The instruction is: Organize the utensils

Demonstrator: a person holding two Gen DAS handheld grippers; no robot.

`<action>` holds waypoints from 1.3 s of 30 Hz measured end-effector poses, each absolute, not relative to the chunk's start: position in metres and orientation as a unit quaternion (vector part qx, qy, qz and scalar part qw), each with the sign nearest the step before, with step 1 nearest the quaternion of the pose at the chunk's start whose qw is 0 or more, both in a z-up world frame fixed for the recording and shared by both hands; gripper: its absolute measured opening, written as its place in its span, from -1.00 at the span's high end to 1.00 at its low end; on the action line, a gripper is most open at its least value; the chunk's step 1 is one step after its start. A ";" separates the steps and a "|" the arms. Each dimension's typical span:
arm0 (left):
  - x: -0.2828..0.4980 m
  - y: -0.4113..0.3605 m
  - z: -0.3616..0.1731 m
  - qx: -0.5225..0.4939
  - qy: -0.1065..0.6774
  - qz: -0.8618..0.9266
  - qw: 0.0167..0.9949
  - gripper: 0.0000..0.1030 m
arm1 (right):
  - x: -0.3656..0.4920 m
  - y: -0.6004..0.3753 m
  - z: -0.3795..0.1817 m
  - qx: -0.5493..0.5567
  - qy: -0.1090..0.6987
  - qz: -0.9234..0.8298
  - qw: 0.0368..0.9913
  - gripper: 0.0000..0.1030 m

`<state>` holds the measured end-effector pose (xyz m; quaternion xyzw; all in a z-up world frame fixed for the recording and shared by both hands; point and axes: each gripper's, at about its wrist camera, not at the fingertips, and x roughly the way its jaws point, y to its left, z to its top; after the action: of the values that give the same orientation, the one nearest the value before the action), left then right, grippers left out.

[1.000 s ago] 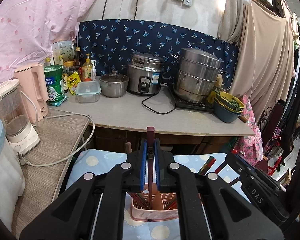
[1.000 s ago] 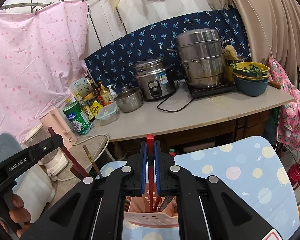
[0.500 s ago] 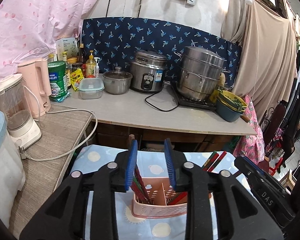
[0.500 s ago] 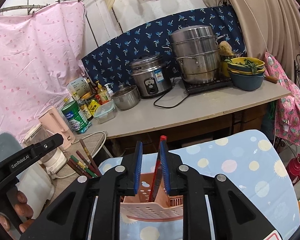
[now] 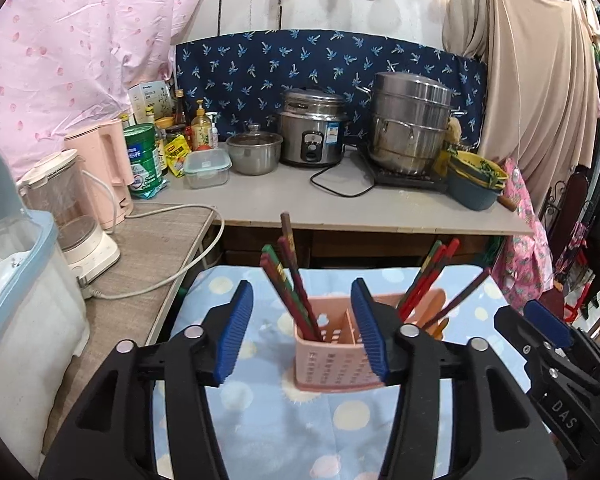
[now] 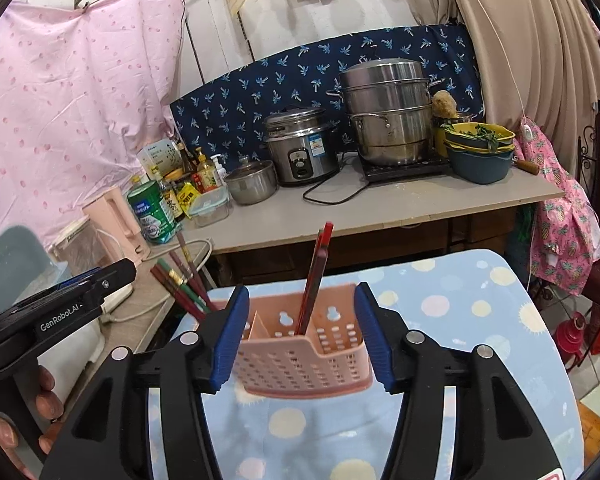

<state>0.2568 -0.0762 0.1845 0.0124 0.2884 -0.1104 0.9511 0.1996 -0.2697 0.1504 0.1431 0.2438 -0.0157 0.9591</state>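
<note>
Pink basket (image 5: 332, 360) holds chopsticks (image 5: 288, 280); both tools' jaws just opened, empty.

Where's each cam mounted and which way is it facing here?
Left wrist: on the left gripper, looking forward-down at the pink caddy; right gripper shows at right.
Right wrist: on the right gripper, same caddy; left gripper and a hand at left.
Shared: caddy, chopsticks, counter.

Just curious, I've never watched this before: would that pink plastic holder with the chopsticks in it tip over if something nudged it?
Probably yes. The pink perforated plastic holder looks thin and light, and it stands on a soft spotted cloth. The long chopsticks lean well above its rim, so their weight sits high. A low, gentle push might slide it instead.
</note>
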 end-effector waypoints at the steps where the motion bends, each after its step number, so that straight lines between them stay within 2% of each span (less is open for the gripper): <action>1: 0.252 -0.075 0.182 0.014 0.292 -0.108 0.950 -0.01 | 0.195 -0.267 0.149 0.138 0.246 -0.019 0.959 -0.07; 9: 0.224 -0.069 0.164 0.030 0.316 -0.089 0.944 -0.15 | 0.162 -0.252 0.136 0.102 0.264 -0.033 0.958 -0.29; 11: 0.217 -0.067 0.160 0.033 0.318 -0.085 0.944 -0.31 | 0.154 -0.250 0.133 0.094 0.266 -0.040 0.958 -0.37; 15: 0.203 -0.064 0.152 0.036 0.327 -0.082 0.941 -0.34 | 0.140 -0.249 0.127 0.095 0.276 -0.048 0.955 -0.45; 24: 0.181 -0.059 0.132 0.042 0.349 -0.073 0.933 -0.39 | 0.117 -0.240 0.115 0.079 0.293 -0.059 0.951 -0.58; 26: 0.175 -0.058 0.128 0.042 0.352 -0.071 0.932 -0.50 | 0.112 -0.238 0.113 0.079 0.297 -0.059 0.950 -0.60; 30: 0.167 -0.058 0.122 0.045 0.357 -0.069 0.930 -0.53 | 0.107 -0.237 0.109 0.076 0.303 -0.062 0.948 -0.63; 35: 0.160 -0.058 0.115 0.047 0.363 -0.065 0.928 -0.69 | 0.103 -0.236 0.104 0.075 0.312 -0.065 0.945 -0.65; 39: 0.158 -0.057 0.111 0.048 0.367 -0.061 0.927 -0.74 | 0.101 -0.236 0.099 0.075 0.318 -0.065 0.943 -0.65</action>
<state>0.1580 -0.0571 0.1106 0.0475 0.3670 -0.0606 0.9270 0.1006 -0.2355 0.0993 0.0746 0.3179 -0.0651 0.9429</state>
